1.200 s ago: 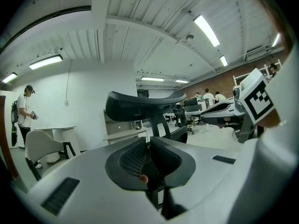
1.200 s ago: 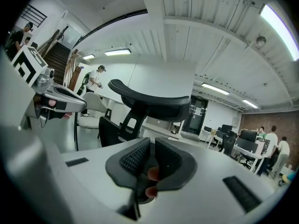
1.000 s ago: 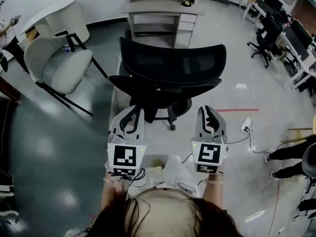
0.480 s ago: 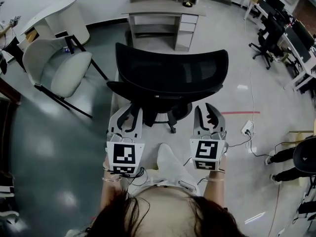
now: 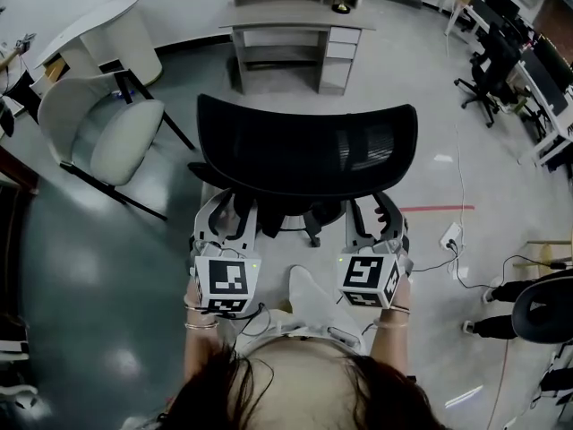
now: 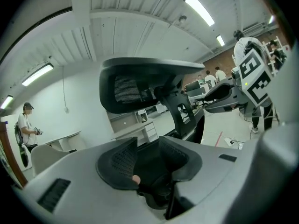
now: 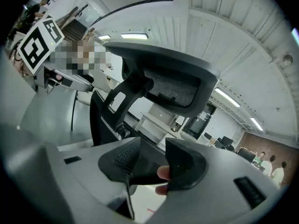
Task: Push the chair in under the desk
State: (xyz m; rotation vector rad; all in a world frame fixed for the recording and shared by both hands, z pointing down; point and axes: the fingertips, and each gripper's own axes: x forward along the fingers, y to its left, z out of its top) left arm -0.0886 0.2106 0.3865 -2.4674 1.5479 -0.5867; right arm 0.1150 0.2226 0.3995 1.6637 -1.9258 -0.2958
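Two tools sit side by side at the bottom of the head view, just below the lower edge of the black mesh backrest of the office chair (image 5: 304, 150). The left tool (image 5: 228, 218) and the right tool (image 5: 374, 218) each carry a cube with black-and-white square markers (image 5: 224, 280); those patterns are the only print to be seen.

In the left gripper view the left tool (image 6: 147, 155) has its ribbed pads apart, having just been opening. Nothing is pressed between them, and the chair's backrest and spine rise beyond. The right gripper view shows the right tool (image 7: 149, 160) in the same state, jaws just opened and gripping nothing, with the person's fingertip (image 7: 163, 173) showing through the gap.

The chair stands on the grey floor (image 5: 107, 258), well apart from the grey desk (image 5: 295, 14) with drawers at the top of the head view. A white armchair (image 5: 103, 124) stands to the left, and a red line (image 5: 434, 209) marks the floor to the right.
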